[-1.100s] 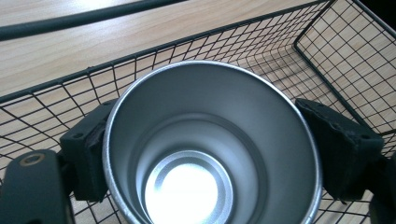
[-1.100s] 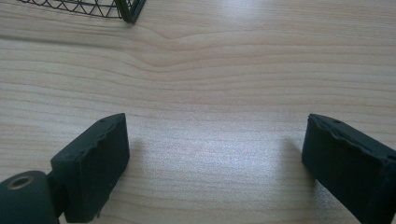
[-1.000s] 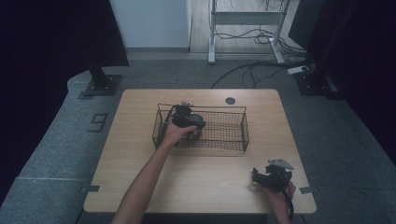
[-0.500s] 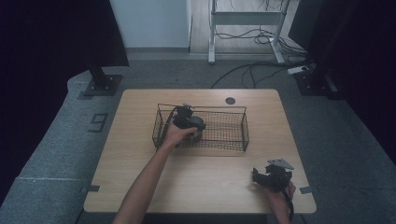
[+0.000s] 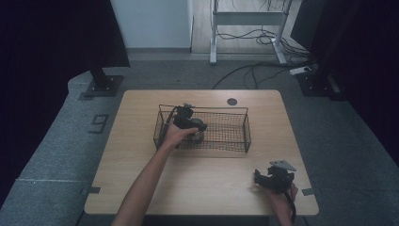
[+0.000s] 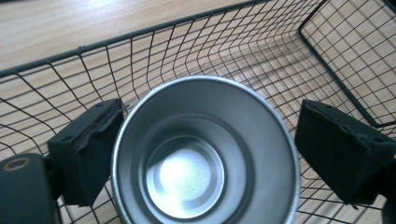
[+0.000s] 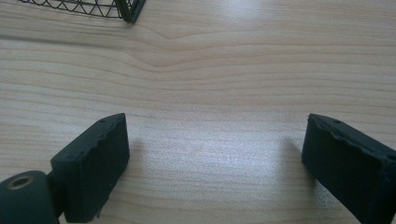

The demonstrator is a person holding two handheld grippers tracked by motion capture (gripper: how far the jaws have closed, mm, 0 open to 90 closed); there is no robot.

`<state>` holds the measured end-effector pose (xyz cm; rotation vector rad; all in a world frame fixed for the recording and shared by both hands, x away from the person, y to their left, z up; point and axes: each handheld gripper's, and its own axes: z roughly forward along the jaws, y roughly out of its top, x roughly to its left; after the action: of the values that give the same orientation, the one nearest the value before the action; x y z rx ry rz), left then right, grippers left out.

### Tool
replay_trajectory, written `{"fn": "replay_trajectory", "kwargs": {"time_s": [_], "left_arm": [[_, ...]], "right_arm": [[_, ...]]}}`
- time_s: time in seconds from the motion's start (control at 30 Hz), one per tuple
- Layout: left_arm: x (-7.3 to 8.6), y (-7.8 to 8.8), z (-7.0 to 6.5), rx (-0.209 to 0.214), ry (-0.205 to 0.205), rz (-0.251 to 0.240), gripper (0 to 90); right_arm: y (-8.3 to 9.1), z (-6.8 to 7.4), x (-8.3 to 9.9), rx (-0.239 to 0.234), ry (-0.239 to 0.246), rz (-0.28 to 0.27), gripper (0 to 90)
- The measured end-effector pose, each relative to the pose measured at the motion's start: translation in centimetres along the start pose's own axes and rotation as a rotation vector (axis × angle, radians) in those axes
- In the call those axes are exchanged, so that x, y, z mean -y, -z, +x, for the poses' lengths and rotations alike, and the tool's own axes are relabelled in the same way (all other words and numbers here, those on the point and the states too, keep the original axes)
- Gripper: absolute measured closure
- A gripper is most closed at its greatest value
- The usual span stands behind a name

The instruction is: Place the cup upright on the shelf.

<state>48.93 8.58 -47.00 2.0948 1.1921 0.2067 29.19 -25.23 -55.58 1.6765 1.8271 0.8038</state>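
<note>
Inside wire basket (image 6: 140,51): 1 steel cup (image 6: 205,154).

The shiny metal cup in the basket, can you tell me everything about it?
The metal cup is round, silvery and empty, with a stepped inside and a bright flat bottom. It stands upright, mouth up, inside the black wire basket near its left end. The left hand-held gripper has just been opening around it; one pad sits at its rim, the other stands clear.
</note>
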Motion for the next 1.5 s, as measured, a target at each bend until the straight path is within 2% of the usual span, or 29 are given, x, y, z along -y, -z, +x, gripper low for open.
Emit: {"fn": "replay_trajectory", "kwargs": {"time_s": [0.33, 0.77, 0.97, 1.0, 1.07, 1.17, 1.4, 1.5], "left_arm": [[0.0, 3.7, -0.1, 0.032, -0.006, -0.106, 9.6], [2.4, 8.2, -1.0, 0.109, -0.065, -0.2, 10.2], [5.0, 9.8, -1.7, 0.109, -0.11, -0.229, 10.2], [5.5, 10.0, -1.8, 0.099, -0.114, -0.235, 10.2], [6.4, 10.3, -2.2, 0.036, -0.153, -0.246, 10.7], [7.6, 10.8, -2.1, 0.062, -0.148, -0.258, 11.0], [10.4, 11.8, -1.8, 0.058, -0.167, -0.264, 11.2], [11.7, 12.1, -2.0, 0.039, -0.18, -0.261, 11.8]], "right_arm": [[0.0, 0.0, 0.0, 0.0, 0.0, 0.0, 7.5], [0.0, 0.0, 0.0, 0.0, 0.0, 0.0, 7.5], [0.0, 0.0, 0.0, 0.0, 0.0, 0.0, 7.5], [0.0, 0.0, 0.0, 0.002, 0.0, 0.002, 7.5], [0.0, 0.0, 0.0, 0.003, -0.002, 0.0, 7.6], [0.0, -0.1, 0.0, 0.004, -0.005, 0.0, 7.7], [0.0, -0.1, 0.0, 0.007, -0.005, -0.001, 7.8], [0.0, -0.1, 0.0, 0.007, -0.006, -0.001, 7.8]]}}
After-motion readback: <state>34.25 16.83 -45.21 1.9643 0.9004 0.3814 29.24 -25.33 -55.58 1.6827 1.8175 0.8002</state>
